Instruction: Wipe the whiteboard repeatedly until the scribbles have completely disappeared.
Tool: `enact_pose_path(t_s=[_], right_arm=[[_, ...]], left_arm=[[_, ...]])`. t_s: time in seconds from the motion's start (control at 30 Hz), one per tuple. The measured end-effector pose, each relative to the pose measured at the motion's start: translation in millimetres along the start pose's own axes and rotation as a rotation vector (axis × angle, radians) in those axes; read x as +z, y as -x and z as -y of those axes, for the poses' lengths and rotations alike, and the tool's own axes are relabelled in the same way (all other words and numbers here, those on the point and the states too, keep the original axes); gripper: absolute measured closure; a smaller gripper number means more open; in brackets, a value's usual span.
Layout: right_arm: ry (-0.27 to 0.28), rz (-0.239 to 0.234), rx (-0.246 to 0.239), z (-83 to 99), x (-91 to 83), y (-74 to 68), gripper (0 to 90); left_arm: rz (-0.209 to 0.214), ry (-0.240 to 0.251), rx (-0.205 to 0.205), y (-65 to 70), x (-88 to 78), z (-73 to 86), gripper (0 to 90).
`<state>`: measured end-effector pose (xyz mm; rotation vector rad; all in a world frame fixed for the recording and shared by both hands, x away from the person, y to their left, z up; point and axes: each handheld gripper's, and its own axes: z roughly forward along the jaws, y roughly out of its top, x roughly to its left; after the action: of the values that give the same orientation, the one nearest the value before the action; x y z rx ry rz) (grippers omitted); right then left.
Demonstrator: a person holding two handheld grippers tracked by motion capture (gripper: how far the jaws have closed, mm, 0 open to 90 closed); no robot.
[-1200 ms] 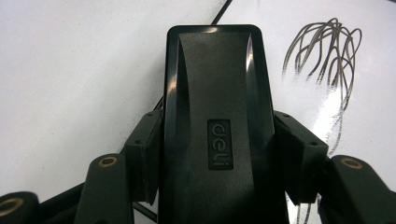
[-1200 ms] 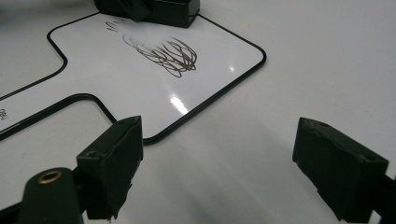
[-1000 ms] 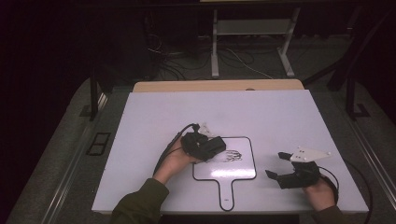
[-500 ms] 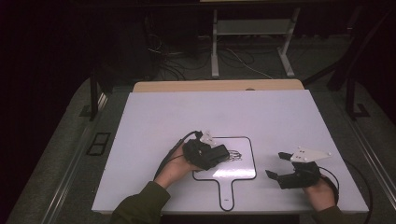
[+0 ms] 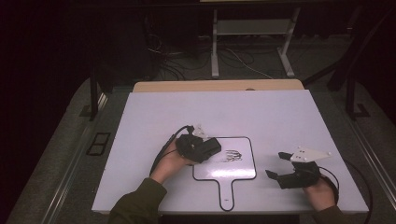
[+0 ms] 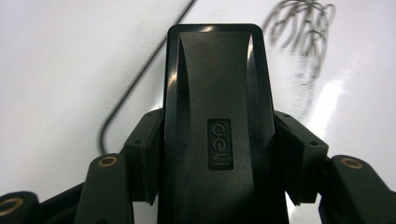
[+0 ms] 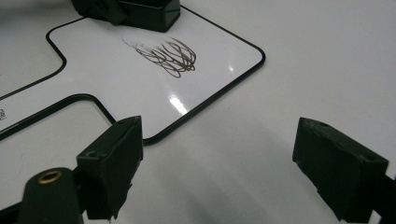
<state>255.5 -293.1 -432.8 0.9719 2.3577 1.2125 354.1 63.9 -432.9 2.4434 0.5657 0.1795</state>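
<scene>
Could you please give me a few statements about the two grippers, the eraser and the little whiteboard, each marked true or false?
1. The left gripper is shut on a black eraser. True.
2. The scribble on the paddle-shaped whiteboard is fully wiped away. False: dark looping marks show beside the eraser.
3. The right gripper holds a marker. False: its jaws stand wide apart with nothing between them.
4. The right gripper sits off the whiteboard, toward the table's right side. True.
5. The eraser bears an embossed "deli" logo. True, seen in the left gripper view.
6. The whiteboard's handle points away from the person. False: it points toward the near edge.
</scene>
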Motion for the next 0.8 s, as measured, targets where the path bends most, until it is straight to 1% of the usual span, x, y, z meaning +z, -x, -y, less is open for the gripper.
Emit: enact_pose_path(t_s=[0.13,0.2,0.27,0.33,0.5,0.57,0.63,0.77,0.8], right_arm=[[-0.002,0.000,0.004,-0.1,0.5,-0.5,15.0],[-0.002,-0.001,0.002,-0.3,0.4,-0.8,15.0],[-0.001,-0.001,0.002,-0.2,0.3,-0.9,15.0],[0.001,0.000,-0.001,-0.1,0.3,-0.5,15.0],[-0.001,0.000,0.002,0.3,-0.3,0.0,15.0],[-0.001,-0.002,-0.001,0.2,0.1,-0.1,15.0],[-0.002,-0.002,0.003,0.1,0.5,-0.6,15.0],[-0.002,-0.002,0.008,0.0,0.9,-0.7,15.0],[-0.002,-0.002,0.008,0.0,0.9,-0.7,15.0]], left_arm=[[0.027,-0.008,0.033,11.8,0.5,-1.3,39.4],[0.029,-0.009,0.041,13.7,1.2,-2.3,39.4],[0.040,-0.004,0.031,11.3,1.3,-1.8,39.5],[0.027,-0.003,0.025,6.4,1.0,-1.4,39.5],[0.002,0.006,-0.012,-5.5,1.2,-0.6,39.4],[0.000,0.005,-0.013,-5.6,1.3,-0.8,39.4],[0.005,0.002,-0.006,-2.2,1.3,-1.0,39.4],[0.051,0.004,0.021,13.0,2.0,-1.2,39.4],[0.060,-0.002,0.039,16.7,2.1,-1.9,39.4]])
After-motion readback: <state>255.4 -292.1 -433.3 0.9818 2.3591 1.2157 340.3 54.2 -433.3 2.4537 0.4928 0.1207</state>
